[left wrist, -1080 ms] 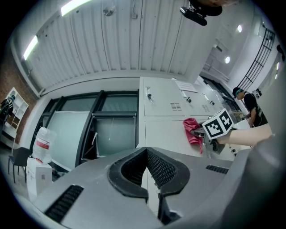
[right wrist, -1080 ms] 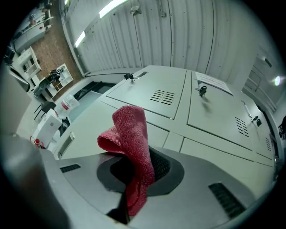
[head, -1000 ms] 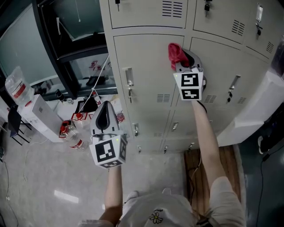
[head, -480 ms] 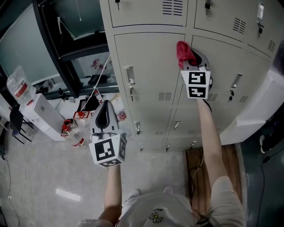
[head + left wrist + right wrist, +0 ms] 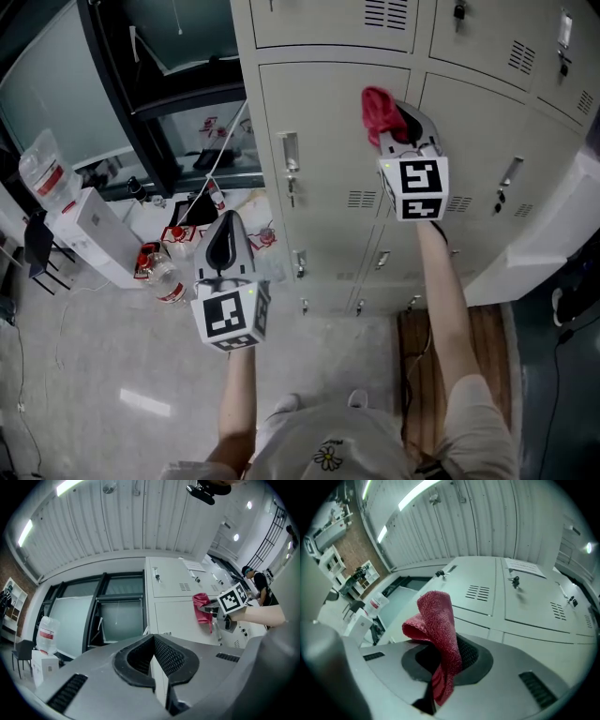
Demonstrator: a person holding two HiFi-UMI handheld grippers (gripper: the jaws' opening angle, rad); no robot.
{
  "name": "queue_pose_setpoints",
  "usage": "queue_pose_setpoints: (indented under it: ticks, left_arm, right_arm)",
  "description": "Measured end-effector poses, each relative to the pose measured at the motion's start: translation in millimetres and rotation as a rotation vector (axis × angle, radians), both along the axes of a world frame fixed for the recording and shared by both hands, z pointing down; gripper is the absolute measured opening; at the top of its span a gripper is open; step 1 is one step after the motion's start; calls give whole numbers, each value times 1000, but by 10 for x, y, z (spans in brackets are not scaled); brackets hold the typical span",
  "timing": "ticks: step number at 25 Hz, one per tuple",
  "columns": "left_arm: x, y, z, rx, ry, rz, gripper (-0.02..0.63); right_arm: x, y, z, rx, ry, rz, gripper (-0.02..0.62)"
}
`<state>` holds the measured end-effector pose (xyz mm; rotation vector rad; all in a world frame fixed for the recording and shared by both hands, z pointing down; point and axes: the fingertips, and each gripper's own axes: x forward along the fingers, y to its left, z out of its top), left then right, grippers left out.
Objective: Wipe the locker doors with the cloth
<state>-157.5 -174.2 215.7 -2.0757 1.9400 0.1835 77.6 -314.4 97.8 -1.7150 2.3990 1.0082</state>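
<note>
A red cloth (image 5: pixel 378 111) is pinched in my right gripper (image 5: pixel 398 131), which is held up against the beige locker doors (image 5: pixel 328 131), near the seam between two doors. In the right gripper view the cloth (image 5: pixel 438 639) stands folded up out of the shut jaws, with locker doors (image 5: pixel 525 597) behind it. My left gripper (image 5: pixel 223 246) hangs lower and to the left, away from the lockers, its jaws shut with nothing in them. The left gripper view shows the shut jaws (image 5: pixel 157 667), with the cloth (image 5: pixel 202 607) and right gripper in the distance.
Each locker door carries a handle (image 5: pixel 290 164) and a vent (image 5: pixel 362 199). To the left stand a dark window frame (image 5: pixel 141 103), a white box (image 5: pixel 94 234), plastic bottles (image 5: pixel 42 169) and clutter on the floor (image 5: pixel 169 272). A wooden mat (image 5: pixel 487 347) lies at the lower right.
My right gripper with the cloth moved to the right across the door, then a little back left. The head view panned right. The left gripper barely moved.
</note>
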Motion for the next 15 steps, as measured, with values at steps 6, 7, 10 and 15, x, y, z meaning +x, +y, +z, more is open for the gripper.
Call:
queue_pose_setpoints:
  ticks: [6, 7, 10, 15]
  left_arm:
    - [-283, 21, 67, -16, -15, -31, 15]
    - [-345, 37, 70, -16, -20, -40, 15]
    - [-545, 105, 76, -10, -37, -69, 15]
    - [-897, 153, 97, -8, -44, -116, 15]
  right_arm:
    - [-975, 191, 188, -1, 62, -176, 38]
    - [-1092, 176, 240, -12, 58, -191, 38]
    - [-1376, 105, 418, -49, 43, -221, 38]
    - [-1721, -51, 674, -97, 29, -240, 38]
